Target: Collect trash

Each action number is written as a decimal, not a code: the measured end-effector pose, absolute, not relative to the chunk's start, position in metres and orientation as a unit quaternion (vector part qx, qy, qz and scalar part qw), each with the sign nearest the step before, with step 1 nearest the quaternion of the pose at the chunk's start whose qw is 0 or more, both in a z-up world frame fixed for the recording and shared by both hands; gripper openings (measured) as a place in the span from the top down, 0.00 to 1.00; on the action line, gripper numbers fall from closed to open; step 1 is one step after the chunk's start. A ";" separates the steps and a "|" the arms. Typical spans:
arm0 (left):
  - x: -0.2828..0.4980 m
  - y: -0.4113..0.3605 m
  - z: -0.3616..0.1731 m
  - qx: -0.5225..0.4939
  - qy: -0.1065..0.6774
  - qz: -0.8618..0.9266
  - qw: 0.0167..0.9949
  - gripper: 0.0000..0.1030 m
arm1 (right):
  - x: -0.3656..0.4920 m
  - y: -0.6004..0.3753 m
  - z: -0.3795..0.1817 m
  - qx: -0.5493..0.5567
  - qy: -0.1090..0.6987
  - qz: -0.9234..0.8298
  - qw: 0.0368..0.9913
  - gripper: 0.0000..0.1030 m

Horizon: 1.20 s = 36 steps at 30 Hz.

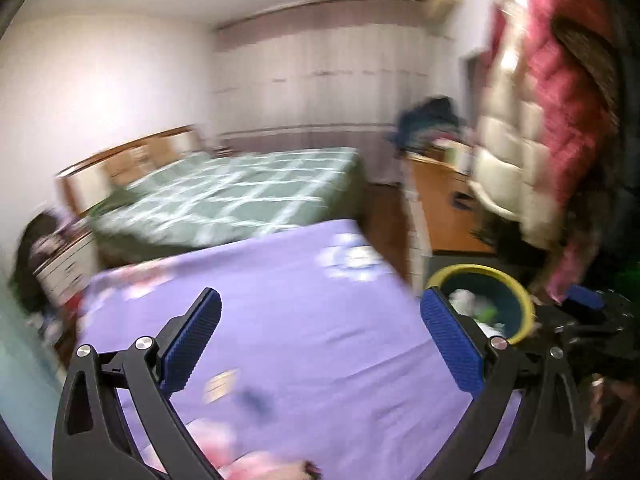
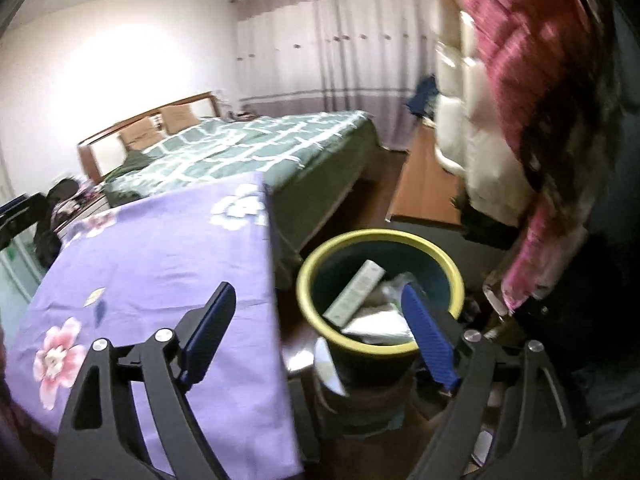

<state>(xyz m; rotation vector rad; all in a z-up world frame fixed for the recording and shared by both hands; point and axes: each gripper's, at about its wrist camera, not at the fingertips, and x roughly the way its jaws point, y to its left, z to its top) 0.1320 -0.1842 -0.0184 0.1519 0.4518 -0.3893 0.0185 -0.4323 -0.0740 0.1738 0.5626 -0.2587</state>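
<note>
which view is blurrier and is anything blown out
Left wrist view: heavy motion smear across the purple floral sheet and hanging pink coat; its fingers stay sharp. Right wrist view: crisper, trash bin readable. White wall glares in both; fisheye bends the edges.

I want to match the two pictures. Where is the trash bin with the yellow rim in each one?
Left wrist view: trash bin at lower right, partly behind the gripper's right finger.
Right wrist view: trash bin at lower middle, with trash inside.
Shared landmark: the purple flowered cloth, left of the bin in both.
</note>
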 end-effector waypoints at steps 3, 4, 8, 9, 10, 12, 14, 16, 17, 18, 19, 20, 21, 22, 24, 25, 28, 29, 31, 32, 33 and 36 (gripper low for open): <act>0.115 -0.123 -0.008 0.043 0.217 -0.152 0.963 0.05 | 0.012 -0.413 -0.063 0.074 0.268 -0.120 0.953 0.22; 0.106 -0.105 -0.005 0.037 0.211 -0.134 0.968 0.05 | 0.009 -0.407 -0.061 0.071 0.266 -0.118 0.954 0.20; 0.078 -0.054 -0.001 0.017 0.200 -0.099 0.975 0.05 | -0.004 -0.387 -0.053 0.065 0.261 -0.114 0.956 0.19; 0.071 -0.045 -0.002 0.011 0.201 -0.094 0.975 0.05 | -0.008 -0.384 -0.052 0.065 0.260 -0.112 0.957 0.19; 0.064 -0.036 -0.004 0.005 0.201 -0.087 0.976 0.05 | -0.011 -0.382 -0.050 0.065 0.259 -0.110 0.957 0.19; 0.055 -0.026 -0.008 -0.001 0.199 -0.076 0.977 0.05 | -0.016 -0.376 -0.047 0.064 0.255 -0.105 0.959 0.19; 0.049 -0.018 -0.013 -0.006 0.208 -0.073 0.975 0.05 | -0.021 -0.372 -0.045 0.063 0.251 -0.103 0.960 0.19; 0.045 -0.017 -0.017 -0.012 0.214 -0.070 0.974 0.05 | -0.024 -0.369 -0.041 0.062 0.246 -0.102 0.962 0.18; 0.044 -0.013 -0.018 -0.013 0.216 -0.067 0.974 0.05 | -0.026 -0.367 -0.040 0.061 0.244 -0.101 0.963 0.18; 0.043 -0.014 -0.019 -0.012 0.217 -0.065 0.974 0.05 | -0.027 -0.366 -0.039 0.061 0.242 -0.101 0.963 0.18; 0.045 -0.021 -0.019 -0.010 0.217 -0.063 0.974 0.05 | -0.029 -0.365 -0.038 0.061 0.241 -0.101 0.963 0.18; 0.045 -0.021 -0.018 -0.008 0.216 -0.061 0.974 0.05 | -0.029 -0.365 -0.037 0.061 0.239 -0.101 0.964 0.18; 0.044 -0.020 -0.017 -0.007 0.216 -0.061 0.975 0.05 | -0.030 -0.364 -0.036 0.061 0.238 -0.100 0.964 0.17; 0.045 -0.022 -0.017 -0.007 0.215 -0.061 0.975 0.05 | -0.030 -0.364 -0.035 0.060 0.237 -0.100 0.964 0.17; 0.045 -0.023 -0.017 -0.005 0.212 -0.056 0.976 0.05 | -0.030 -0.362 -0.034 0.059 0.234 -0.101 0.965 0.17; 0.045 -0.024 -0.017 -0.004 0.212 -0.055 0.976 0.05 | -0.030 -0.361 -0.033 0.059 0.234 -0.100 0.965 0.17; 0.045 -0.024 -0.018 -0.001 0.214 -0.057 0.975 0.05 | -0.030 -0.361 -0.033 0.059 0.235 -0.100 0.965 0.17; 0.046 -0.024 -0.018 -0.001 0.215 -0.057 0.975 0.05 | -0.030 -0.361 -0.033 0.060 0.234 -0.101 0.965 0.17; 0.047 -0.025 -0.018 0.000 0.217 -0.057 0.975 0.05 | -0.029 -0.360 -0.032 0.059 0.234 -0.102 0.965 0.17; 0.049 -0.025 -0.017 0.000 0.217 -0.057 0.974 0.05 | -0.029 -0.359 -0.032 0.058 0.233 -0.103 0.965 0.17; 0.049 -0.025 -0.017 0.000 0.218 -0.057 0.974 0.05 | -0.029 -0.358 -0.031 0.057 0.233 -0.105 0.965 0.17; 0.051 -0.025 -0.016 -0.001 0.218 -0.055 0.974 0.05 | -0.027 -0.356 -0.031 0.056 0.234 -0.108 0.965 0.17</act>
